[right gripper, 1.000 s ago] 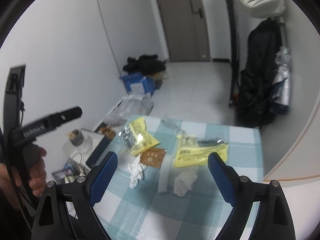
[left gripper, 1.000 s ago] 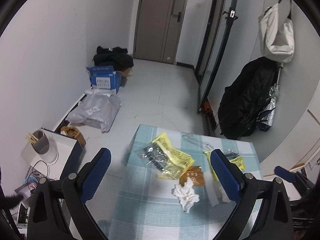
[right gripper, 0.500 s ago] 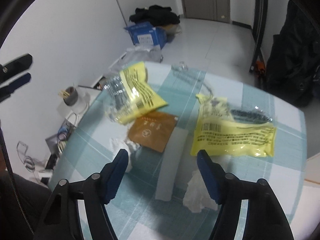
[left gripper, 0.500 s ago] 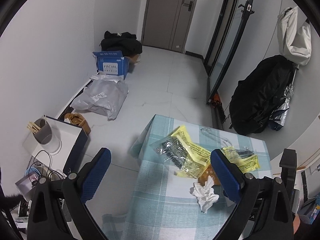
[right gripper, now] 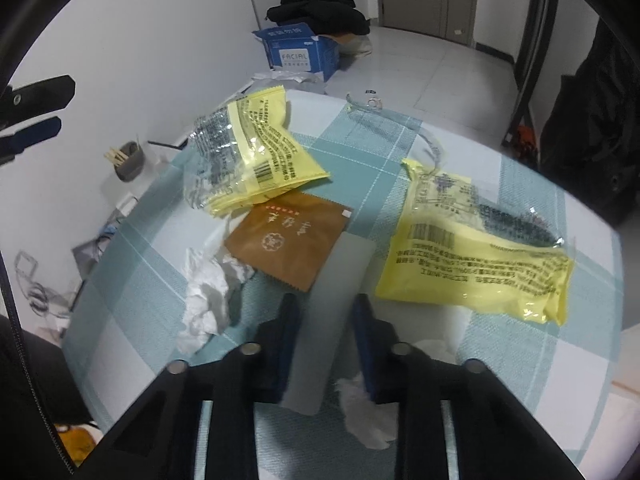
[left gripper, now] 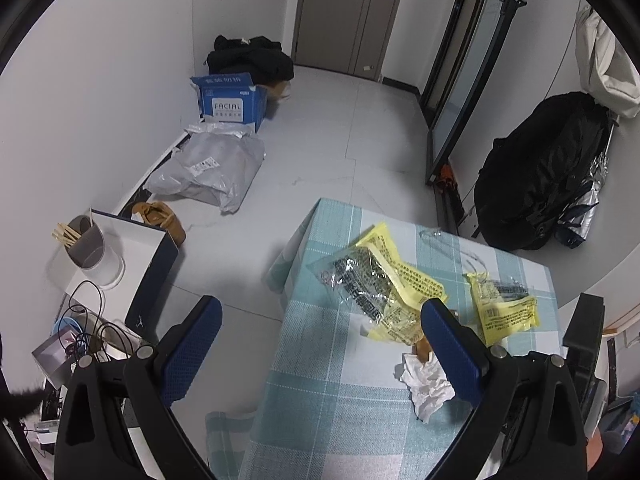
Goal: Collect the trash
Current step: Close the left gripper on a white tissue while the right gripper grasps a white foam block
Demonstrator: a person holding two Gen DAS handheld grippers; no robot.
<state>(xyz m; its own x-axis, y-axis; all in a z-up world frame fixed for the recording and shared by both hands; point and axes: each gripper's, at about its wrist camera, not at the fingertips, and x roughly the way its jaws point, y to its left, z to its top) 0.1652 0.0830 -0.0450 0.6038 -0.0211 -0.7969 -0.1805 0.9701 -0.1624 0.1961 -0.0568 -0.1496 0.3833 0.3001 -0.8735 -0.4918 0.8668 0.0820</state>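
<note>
Jaws on my right gripper (right gripper: 324, 308) are sitting narrowly parted on either side of a grey translucent strip (right gripper: 340, 280) on the checked tablecloth (right gripper: 132, 300); whether they are pinching it, I cannot tell. My left gripper (left gripper: 320, 320) is hanging wide apart, gripping nothing, above the table's left edge. Yellow wrappers (right gripper: 256, 148), a brown sachet (right gripper: 292, 236) and crumpled tissue (right gripper: 208, 296) are lying around the strip.

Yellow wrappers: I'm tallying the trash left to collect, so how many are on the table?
2. One yellow wrapper lies at the table's far left, partly overlapping the brown sachet; the other yellow wrapper lies on the right. None seems hidden.
</note>
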